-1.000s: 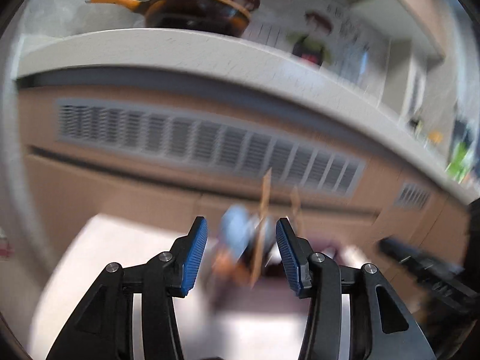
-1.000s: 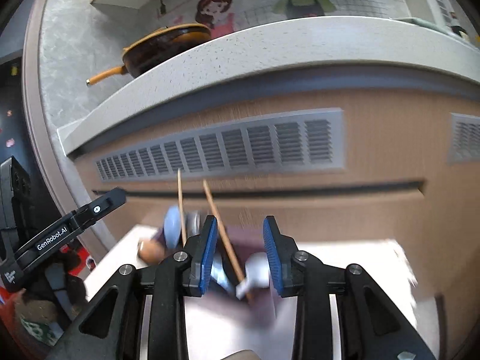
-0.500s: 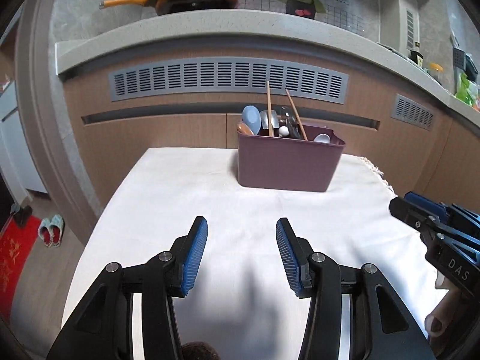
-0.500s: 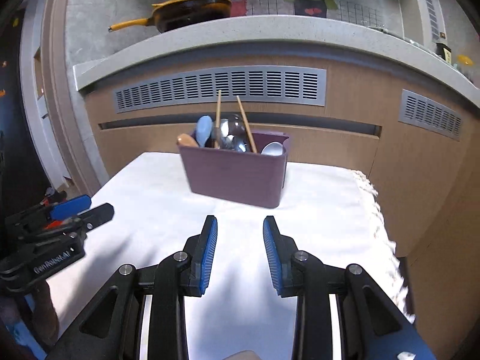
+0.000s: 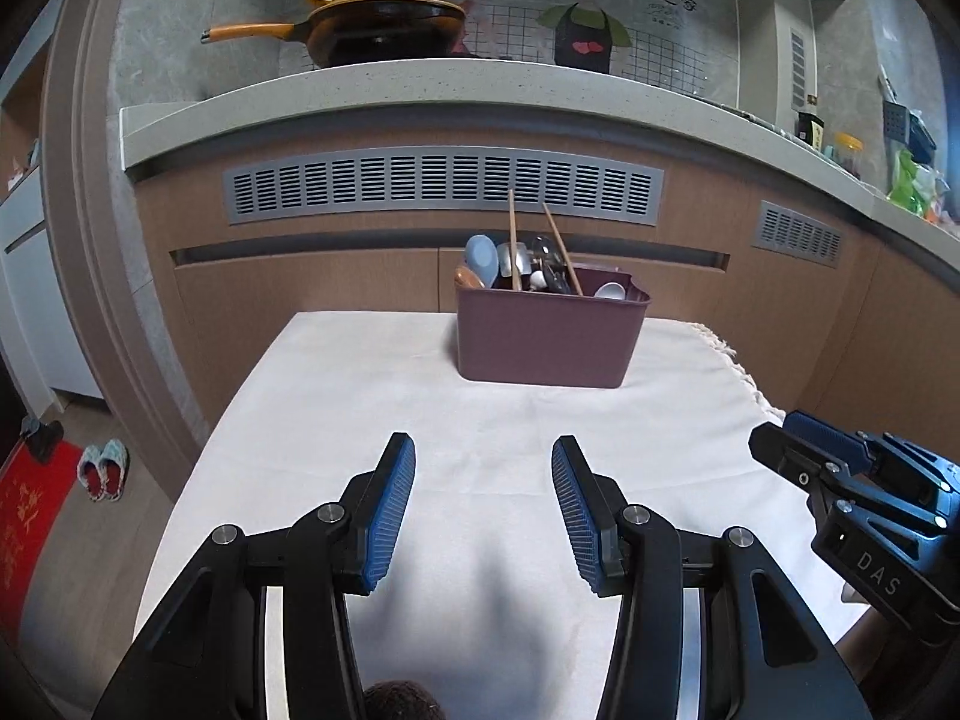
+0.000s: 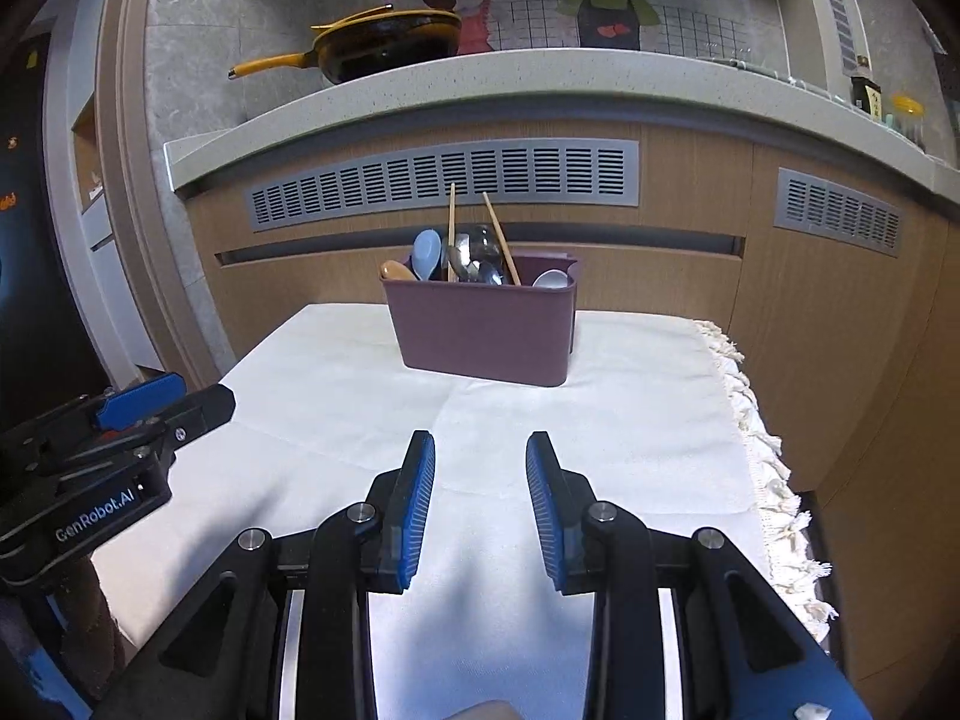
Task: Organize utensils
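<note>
A purple utensil bin (image 5: 549, 336) stands at the far side of a table with a white cloth (image 5: 420, 408); it also shows in the right wrist view (image 6: 480, 330). It holds wooden chopsticks (image 5: 513, 246), a light blue spoon (image 5: 483, 258), metal spoons (image 6: 474, 258), a white spoon (image 5: 611, 291) and a brown spoon (image 6: 397, 270). My left gripper (image 5: 483, 510) is open and empty above the near cloth. My right gripper (image 6: 480, 504) is open and empty, to the right of the left one (image 6: 150, 414).
A kitchen counter (image 5: 420, 96) with a yellow-handled pan (image 5: 372, 24) runs behind the table. The cloth's fringed edge (image 6: 762, 456) hangs at the right. Slippers (image 5: 105, 468) and a red mat (image 5: 30, 516) lie on the floor at left.
Both grippers pulled back from close to the bin to the near side of the table and then held steady. Both stay open and empty.
</note>
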Demonstrator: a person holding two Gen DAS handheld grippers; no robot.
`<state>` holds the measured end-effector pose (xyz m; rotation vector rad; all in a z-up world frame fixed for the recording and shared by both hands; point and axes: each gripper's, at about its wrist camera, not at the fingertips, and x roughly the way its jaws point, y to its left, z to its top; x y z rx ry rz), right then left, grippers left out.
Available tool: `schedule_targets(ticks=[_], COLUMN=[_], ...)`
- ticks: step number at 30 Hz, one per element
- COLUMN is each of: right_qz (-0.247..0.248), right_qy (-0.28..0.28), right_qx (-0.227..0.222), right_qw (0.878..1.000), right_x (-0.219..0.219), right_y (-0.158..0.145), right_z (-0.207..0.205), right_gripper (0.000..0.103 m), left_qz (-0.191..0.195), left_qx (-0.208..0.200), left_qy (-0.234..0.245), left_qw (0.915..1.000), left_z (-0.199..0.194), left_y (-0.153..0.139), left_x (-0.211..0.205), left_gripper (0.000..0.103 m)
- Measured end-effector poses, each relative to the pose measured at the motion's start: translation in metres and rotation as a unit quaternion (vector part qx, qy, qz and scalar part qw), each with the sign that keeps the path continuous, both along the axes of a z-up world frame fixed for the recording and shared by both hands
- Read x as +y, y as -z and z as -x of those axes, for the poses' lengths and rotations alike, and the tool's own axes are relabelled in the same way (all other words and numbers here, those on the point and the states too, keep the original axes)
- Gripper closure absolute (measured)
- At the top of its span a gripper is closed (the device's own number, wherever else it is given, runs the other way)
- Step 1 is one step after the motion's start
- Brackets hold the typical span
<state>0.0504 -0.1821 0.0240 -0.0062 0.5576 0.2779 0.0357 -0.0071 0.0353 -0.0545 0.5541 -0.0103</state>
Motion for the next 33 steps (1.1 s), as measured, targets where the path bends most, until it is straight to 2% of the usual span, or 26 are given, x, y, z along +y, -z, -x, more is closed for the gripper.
schedule_targets(ticks=[33], right_qz=[-0.006], right_qy=[0.004], right_qx=[0.007], right_qw=[1.0], right_x=[-0.0075], right_y=[0.0038], right_z=[-0.0005], right_gripper=[0.073], left_qz=[0.004], left_qx=[0.009], left_qy=[0.004], left_qw=[0.9999], left_z=[-0.0033], left_y=[0.0048], left_x=[0.0023], left_gripper=[0.055])
